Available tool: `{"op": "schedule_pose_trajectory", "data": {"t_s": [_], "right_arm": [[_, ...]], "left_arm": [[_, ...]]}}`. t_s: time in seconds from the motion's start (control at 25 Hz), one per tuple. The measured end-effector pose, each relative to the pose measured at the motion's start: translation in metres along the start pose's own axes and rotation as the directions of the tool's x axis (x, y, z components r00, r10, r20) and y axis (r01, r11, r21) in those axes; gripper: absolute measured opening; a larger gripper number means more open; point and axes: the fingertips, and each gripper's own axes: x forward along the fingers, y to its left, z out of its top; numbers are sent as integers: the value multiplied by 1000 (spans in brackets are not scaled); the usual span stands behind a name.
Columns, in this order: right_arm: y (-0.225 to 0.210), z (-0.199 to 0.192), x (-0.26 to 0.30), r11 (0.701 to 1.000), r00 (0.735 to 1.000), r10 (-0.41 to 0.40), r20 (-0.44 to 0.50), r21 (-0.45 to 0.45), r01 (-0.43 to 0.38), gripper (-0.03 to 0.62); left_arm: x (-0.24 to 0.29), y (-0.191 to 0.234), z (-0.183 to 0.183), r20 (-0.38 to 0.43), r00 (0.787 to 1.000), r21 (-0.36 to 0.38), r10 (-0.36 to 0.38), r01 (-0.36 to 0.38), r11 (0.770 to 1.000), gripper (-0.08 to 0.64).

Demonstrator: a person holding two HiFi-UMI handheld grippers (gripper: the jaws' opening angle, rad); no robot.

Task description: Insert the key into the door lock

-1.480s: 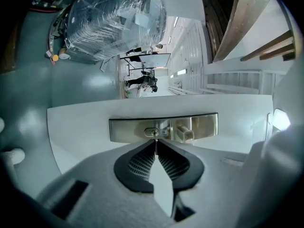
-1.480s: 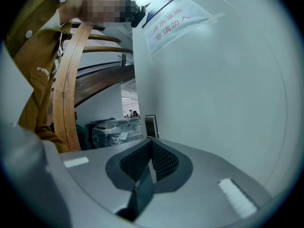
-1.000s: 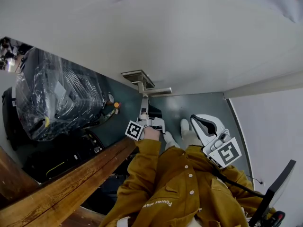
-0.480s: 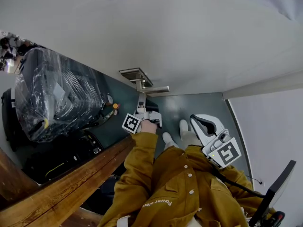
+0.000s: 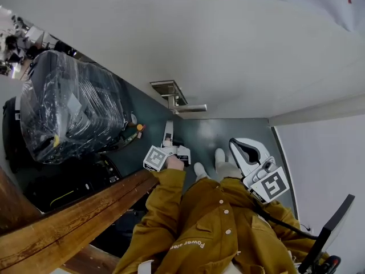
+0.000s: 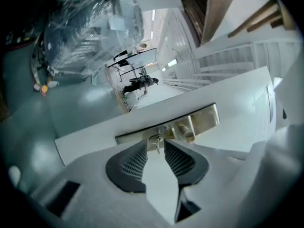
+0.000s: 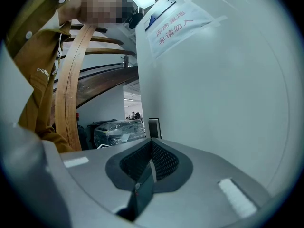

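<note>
Left gripper view is showing your key [image 6: 155, 139] sitting in the lock [image 6: 190, 122] on the door edge [image 6: 237, 103], just below the middle of the frame, between the tips of your left gripper [image 6: 155, 145]. Your jaws are opening around it, and the pads are not pressing on it.

— Agreed. You are looking at an insertion that seems done, though I cannot tell how deep the key is seated. Your right gripper [image 7: 151, 152], low in its own frame, is idling with its jaws clenched together on nothing.

— So, by my judgement, you are only needing to draw the left gripper straight back without knocking the key. Turning it is not part of your task.
</note>
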Motion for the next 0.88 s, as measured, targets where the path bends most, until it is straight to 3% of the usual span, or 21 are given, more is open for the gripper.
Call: {"op": "schedule_pose_trajectory", "data": {"t_s": [0.04,0.08,0.16,0.2,0.32,0.52,0.56,0.6,0.64,0.88], "right_arm": [[1,1,0,1000,1000,5,2,-1,-5,6],[2,3,1,1000,1000,10,5,-1,-10,6],[0,8,3,1000,1000,24,11,-6,-24,6],[0,10,6,999,999,32,15,-9,-32,6],[0,15,13,998,998,54,28,-20,-54,6],[2,21,24,996,995,85,45,-32,-84,6],[3,21,26,995,995,91,47,-34,-90,6],[4,22,28,995,994,97,50,-36,-95,6],[5,22,29,994,993,103,53,-36,-101,6],[17,13,35,991,992,125,24,-58,-124,5]], "left_arm": [[-11,-4,7,-11,1000,103,25,-23,994,109],[-22,-8,13,-25,999,226,48,-41,973,104],[-37,-29,16,-66,997,437,36,-4,899,103],[-43,-47,12,-92,996,534,15,37,845,103],[-59,-114,-2,-158,987,769,-31,143,623,102],[-91,-200,-36,-241,967,901,-78,253,352,78],[-97,-212,-43,-247,965,914,-85,261,310,64],[-101,-222,-49,-246,965,921,-96,263,287,55],[-105,-231,-54,-240,965,924,-107,261,280,44],[-115,-228,-78,-265,962,930,-65,273,248,3]]}}
